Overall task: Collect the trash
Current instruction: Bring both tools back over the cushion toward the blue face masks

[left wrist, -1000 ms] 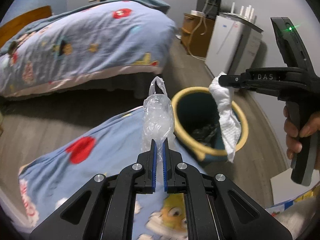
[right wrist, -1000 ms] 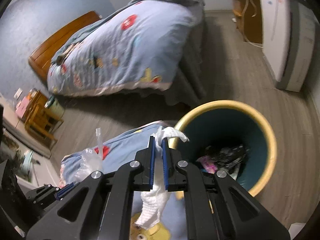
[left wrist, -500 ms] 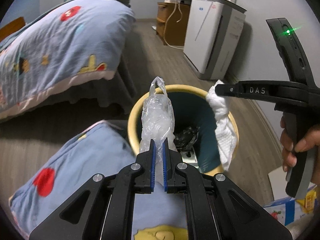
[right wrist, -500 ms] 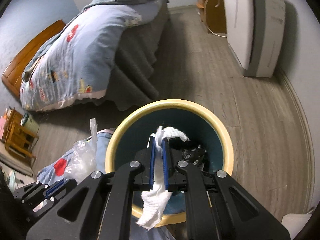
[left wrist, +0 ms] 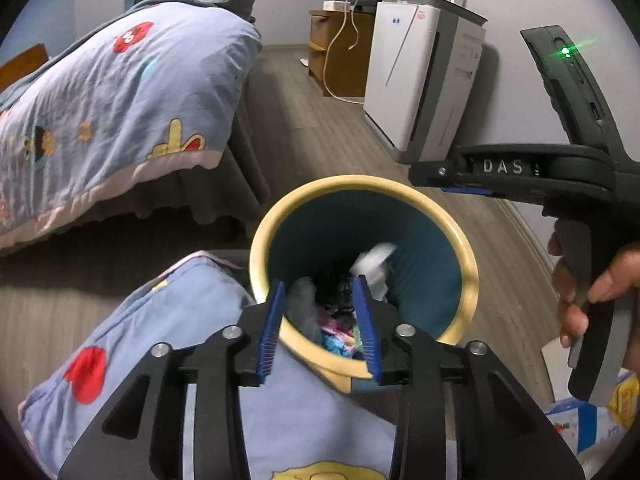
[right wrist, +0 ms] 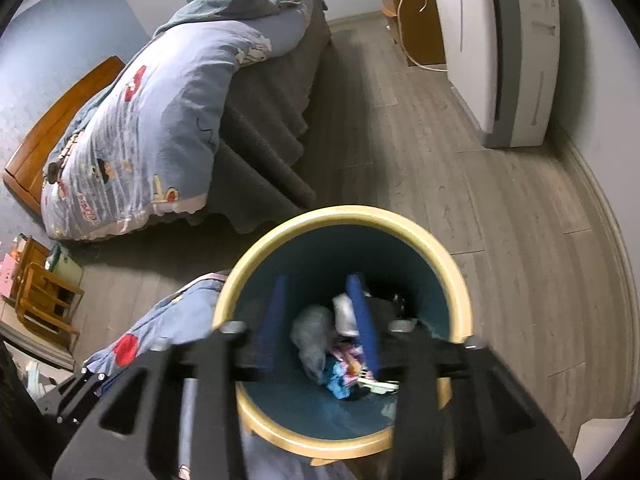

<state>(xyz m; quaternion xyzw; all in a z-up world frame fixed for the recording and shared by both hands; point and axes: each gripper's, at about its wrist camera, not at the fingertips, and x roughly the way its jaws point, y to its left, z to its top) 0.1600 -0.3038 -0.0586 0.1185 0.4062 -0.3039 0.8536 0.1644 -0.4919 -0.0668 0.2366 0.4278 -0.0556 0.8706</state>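
Now, from the left wrist, the left gripper [left wrist: 322, 330] is seen with its blue-padded jaws spread wide and nothing held between them. It is poised over the near rim of the trash bin [left wrist: 466, 256], a teal pail with a yellow rim standing on the wooden floor. Between and below the jaws, inside the bin, a crumpled clear plastic bag [left wrist: 302, 300] is seen lying free of both pads, and a white tissue [left wrist: 374, 264] is caught blurred beyond the right pad, clear of it too. Colourful wrappers [left wrist: 336, 334] are seen at the bin's bottom. The right gripper [left wrist: 452, 180] is seen side-on above the bin's far right rim, gripped by the right hand [left wrist: 588, 292]; from this angle its jaw gap cannot be judged. A blue patterned quilt [left wrist: 168, 344] is draped just beside the bin on the left, a bed [left wrist: 120, 92] stands behind, and a white appliance [left wrist: 420, 80] is set against the wall.

From the right wrist, the right gripper [right wrist: 320, 320] is shown blurred, its jaws wide apart and holding nothing, directly above the bin's [right wrist: 452, 280] mouth. The plastic bag [right wrist: 312, 336] and the tissue [right wrist: 344, 312] are seen lying within the bin, between the pads in the picture but well below them, beside the wrappers [right wrist: 344, 372].
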